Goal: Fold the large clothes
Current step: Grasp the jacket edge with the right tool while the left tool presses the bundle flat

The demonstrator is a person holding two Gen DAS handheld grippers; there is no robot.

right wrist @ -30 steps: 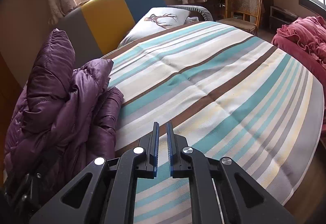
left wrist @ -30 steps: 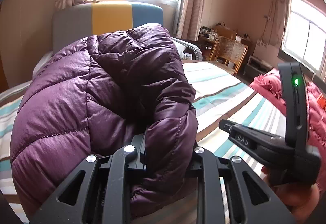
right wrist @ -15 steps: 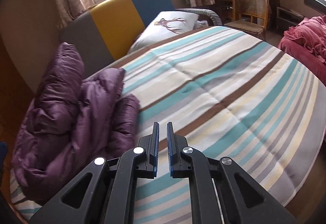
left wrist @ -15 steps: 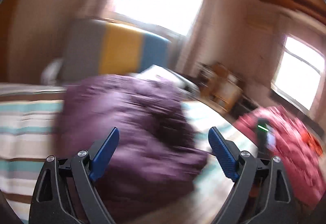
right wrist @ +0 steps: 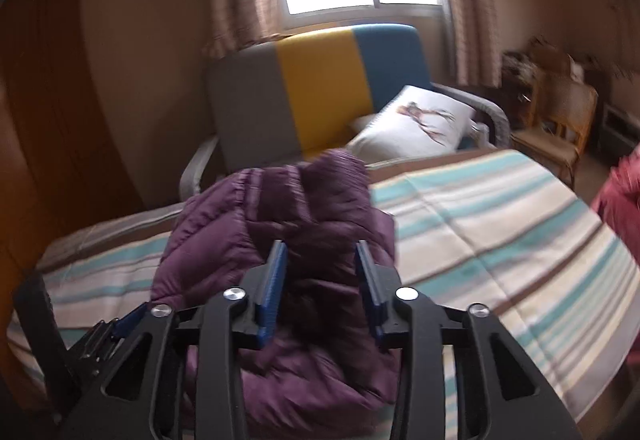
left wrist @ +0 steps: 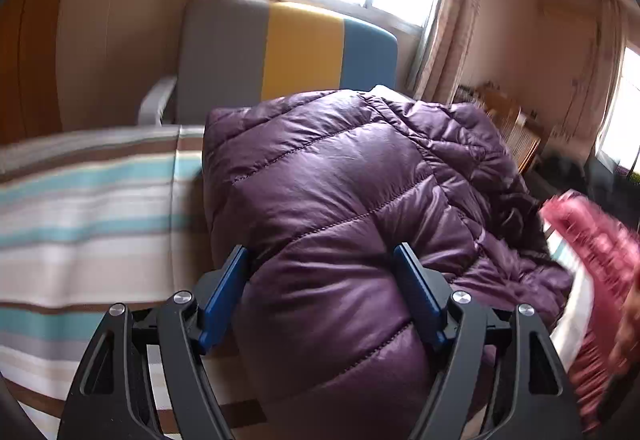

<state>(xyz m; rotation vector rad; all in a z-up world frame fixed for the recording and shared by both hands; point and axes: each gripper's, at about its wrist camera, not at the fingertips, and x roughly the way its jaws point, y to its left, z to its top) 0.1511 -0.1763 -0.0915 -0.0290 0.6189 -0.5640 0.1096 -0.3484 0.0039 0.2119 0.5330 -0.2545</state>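
A: Garments on the bed [right wrist: 500, 224], itemise.
B: Puffer jacket, purple [left wrist: 340, 207], quilted: one, bunched near the bed's left edge. Pink fabric heap [left wrist: 600, 240]: one, off the right edge; blurred, so the number of pieces within cannot be told.

A: Soft furnishings?
B: Pillow, white with printed figure [right wrist: 416, 127]: one, at the head end. Striped bedcover: one.

A: Furniture?
B: Headboard, three colour panels, grey, yellow, blue [right wrist: 320, 91]: one. Wicker chair [right wrist: 560, 127]: one, beyond the bed's far right corner.

A: Tools?
B: Grippers: two, a left gripper [left wrist: 322, 296] and a right gripper [right wrist: 321, 286]; each has two blue-padded fingers, four in all.

A: Windows?
B: Two, counting the left wrist view.
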